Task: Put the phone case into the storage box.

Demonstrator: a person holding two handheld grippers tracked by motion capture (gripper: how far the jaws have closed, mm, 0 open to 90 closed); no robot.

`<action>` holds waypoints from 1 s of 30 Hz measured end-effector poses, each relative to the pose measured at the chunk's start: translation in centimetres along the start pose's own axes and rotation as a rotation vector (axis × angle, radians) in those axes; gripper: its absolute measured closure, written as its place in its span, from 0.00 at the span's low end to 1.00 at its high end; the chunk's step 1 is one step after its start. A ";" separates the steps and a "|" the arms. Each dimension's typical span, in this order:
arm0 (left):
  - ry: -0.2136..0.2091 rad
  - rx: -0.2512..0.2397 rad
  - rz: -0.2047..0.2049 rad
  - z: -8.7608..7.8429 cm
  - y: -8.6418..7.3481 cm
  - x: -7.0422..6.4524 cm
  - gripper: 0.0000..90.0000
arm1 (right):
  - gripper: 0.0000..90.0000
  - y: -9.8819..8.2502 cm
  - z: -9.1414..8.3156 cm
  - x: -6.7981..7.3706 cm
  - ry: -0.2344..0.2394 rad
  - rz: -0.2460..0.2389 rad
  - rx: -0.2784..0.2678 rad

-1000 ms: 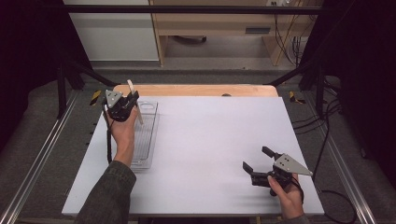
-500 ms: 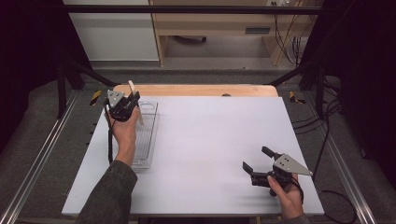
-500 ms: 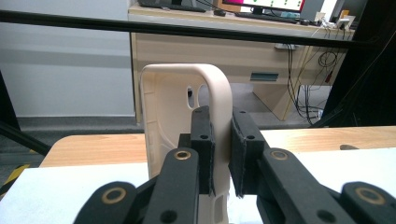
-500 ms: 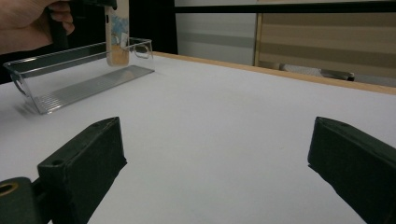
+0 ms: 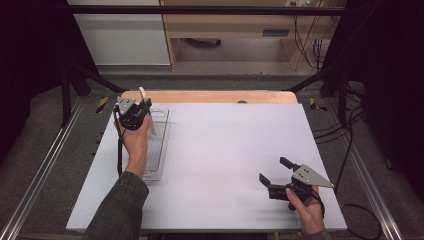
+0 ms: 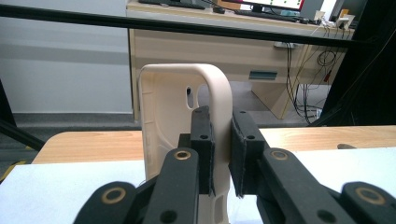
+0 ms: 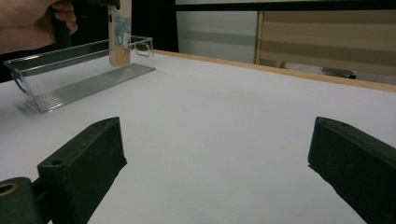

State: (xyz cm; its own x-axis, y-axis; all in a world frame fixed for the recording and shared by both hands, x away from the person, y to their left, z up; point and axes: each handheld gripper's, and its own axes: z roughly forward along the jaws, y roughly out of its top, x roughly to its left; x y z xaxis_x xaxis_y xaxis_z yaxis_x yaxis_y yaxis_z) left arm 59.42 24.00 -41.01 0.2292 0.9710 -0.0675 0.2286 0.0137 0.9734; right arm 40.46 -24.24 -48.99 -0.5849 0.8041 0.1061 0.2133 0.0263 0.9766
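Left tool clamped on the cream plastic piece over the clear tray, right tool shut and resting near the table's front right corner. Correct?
Not quite: the right tool is open, jaws wide apart with nothing between them, as the right gripper view shows. The rest holds: left tool is clamped on the cream plastic piece over the clear tray.

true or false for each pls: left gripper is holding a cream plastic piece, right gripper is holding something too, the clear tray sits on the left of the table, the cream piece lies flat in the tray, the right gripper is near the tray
1. The left gripper is shut on the cream plastic piece. True.
2. The right gripper holds something. False: its fingers stand wide apart with nothing between them.
3. The clear tray sits on the left of the white table. True.
4. The cream plastic piece lies flat in the tray. False: it is held upright, over the tray's far end.
5. The right gripper is close to the tray. False: it is at the table's near right corner, well apart.
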 end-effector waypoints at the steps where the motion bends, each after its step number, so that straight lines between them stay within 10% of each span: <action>1: 0.000 -0.001 -0.005 0.0 0.0 0.0 0.89 | 0.04 0.0 0.0 0.0 0.001 0.002 0.001; 30: 0.012 -0.004 -0.072 1.3 0.0 -0.3 0.89 | 0.04 0.0 0.1 0.0 0.007 0.010 0.004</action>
State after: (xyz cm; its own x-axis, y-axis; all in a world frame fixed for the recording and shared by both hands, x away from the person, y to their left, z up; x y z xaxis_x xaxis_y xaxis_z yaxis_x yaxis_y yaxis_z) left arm 60.56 23.37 -41.31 0.2013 0.9702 -0.1349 0.2404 0.0846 0.9670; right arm 40.48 -24.17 -49.04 -0.5882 0.8002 0.1171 0.2221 0.0206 0.9748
